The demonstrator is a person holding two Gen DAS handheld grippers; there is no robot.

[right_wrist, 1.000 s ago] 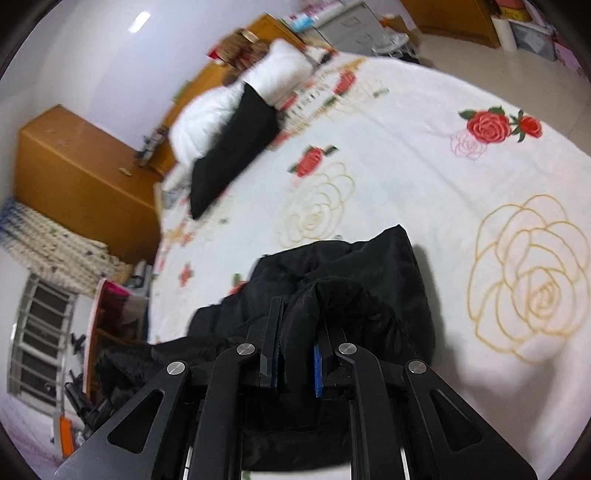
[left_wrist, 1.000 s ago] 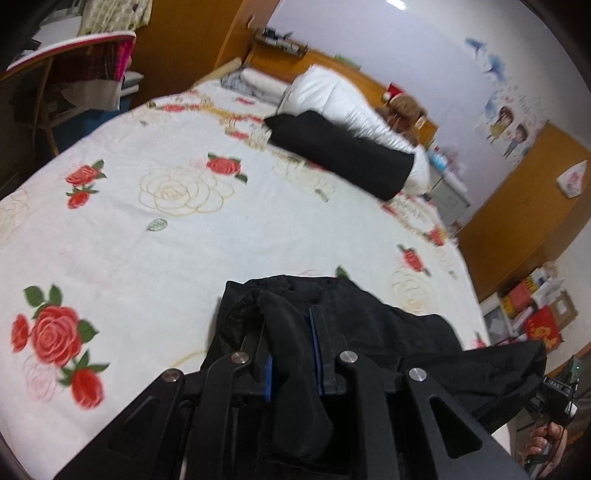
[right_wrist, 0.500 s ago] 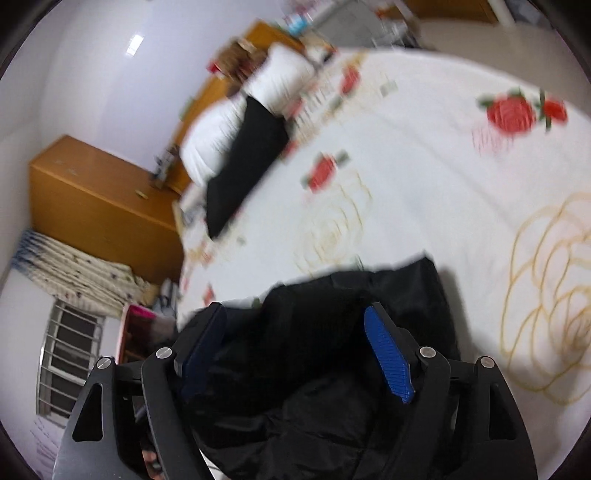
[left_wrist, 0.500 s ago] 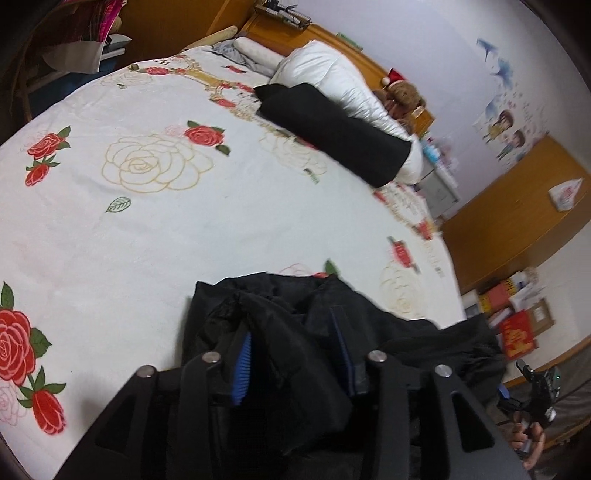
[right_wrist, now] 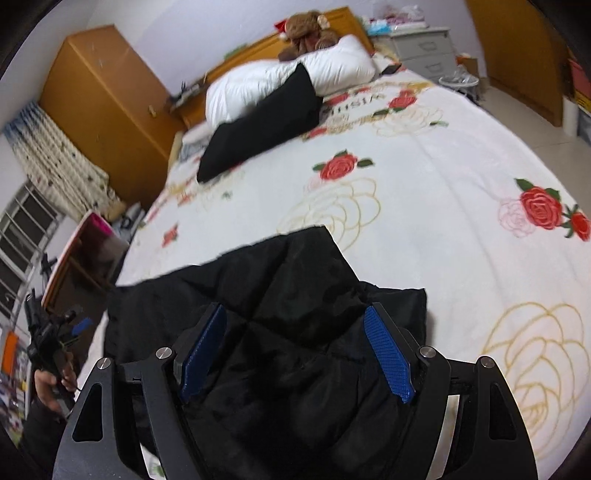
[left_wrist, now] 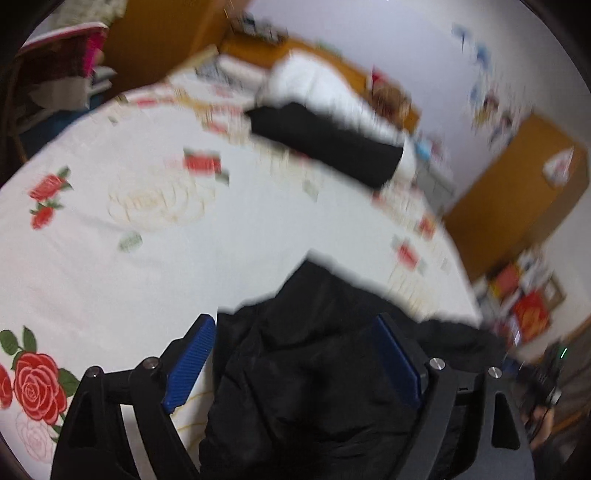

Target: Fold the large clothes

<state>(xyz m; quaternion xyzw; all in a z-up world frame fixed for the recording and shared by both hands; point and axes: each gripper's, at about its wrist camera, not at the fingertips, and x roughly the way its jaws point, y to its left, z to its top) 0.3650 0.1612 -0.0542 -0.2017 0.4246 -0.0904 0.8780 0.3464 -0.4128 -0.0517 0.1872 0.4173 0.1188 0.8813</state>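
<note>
A black padded jacket (left_wrist: 325,369) lies bunched on the near edge of a white bedspread with red roses (left_wrist: 147,258). My left gripper (left_wrist: 295,354) is open, its blue pads (left_wrist: 190,363) spread either side of the jacket, gripping nothing. This view is blurred. In the right wrist view the jacket (right_wrist: 288,295) lies folded over on the bedspread (right_wrist: 461,240). My right gripper (right_wrist: 295,350) is open just above it, blue pads (right_wrist: 388,354) wide apart. The left gripper (right_wrist: 48,339) shows small at the far left, held in a hand.
A black pillow (right_wrist: 258,125) leans on white pillows (right_wrist: 280,77) at the headboard, with a teddy bear (right_wrist: 306,29) above. Wooden cabinets (right_wrist: 103,96) flank the bed. A chair with clutter (left_wrist: 62,74) stands at the left bedside. Boxes and red items (left_wrist: 524,295) sit on the floor.
Both grippers were shut on the jacket a second ago; both have opened and let it go. The jacket now rests on the bed and both grippers have drawn back a little.
</note>
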